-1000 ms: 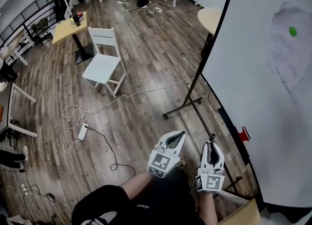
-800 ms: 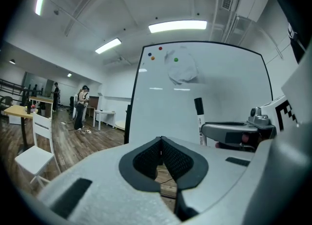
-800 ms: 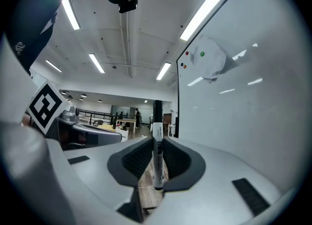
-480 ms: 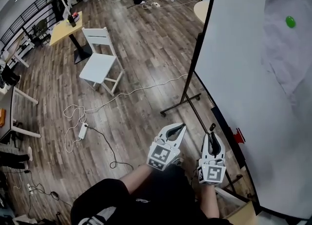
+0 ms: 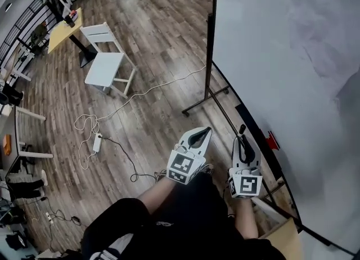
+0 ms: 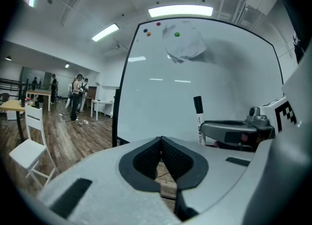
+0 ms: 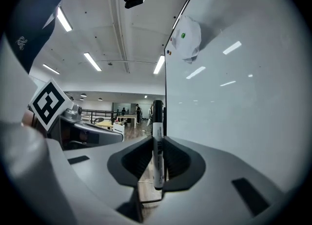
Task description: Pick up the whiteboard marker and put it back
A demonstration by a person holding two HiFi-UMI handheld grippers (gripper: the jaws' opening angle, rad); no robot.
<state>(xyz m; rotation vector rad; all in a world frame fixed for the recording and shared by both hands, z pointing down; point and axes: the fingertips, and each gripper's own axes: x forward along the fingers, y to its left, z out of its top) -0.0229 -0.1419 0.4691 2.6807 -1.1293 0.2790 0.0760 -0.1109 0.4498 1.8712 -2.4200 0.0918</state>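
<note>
Marker: The whiteboard marker (image 7: 157, 121) is off every surface and held in the right tongs (image 7: 157, 145), just in front of the whiteboard (image 5: 281, 56) and near its lower edge.
Right tongs: These are partly closed, with both pads pressing the marker's white barrel. The marker stands upright across them with its black end uppermost.
Why that grip: Pinching the barrel near its middle leaves both ends free, so the marker can probably be laid flat without the tongs getting in the way.
Left tongs: The left tongs (image 6: 161, 143) have their pads brought together at the tips and nothing between them. They are level beside the right pair and seem to be held only as a spare.
Whiteboard: It stands on a floor frame at the person's right. A dark ledge (image 5: 256, 126) runs along its lower edge with a small red thing (image 5: 272, 140) on it, and what that thing is cannot be made out.
Step in hand: Pick-up looks done. The marker is being carried toward the board, which is probably where it belongs.
Next move: It calls for tipping the marker from upright to lie along the ledge, then opening the pads.
Risk: The barrel is round and the ledge narrow, so the marker could roll off the ledge's outer edge to the floor.
</note>
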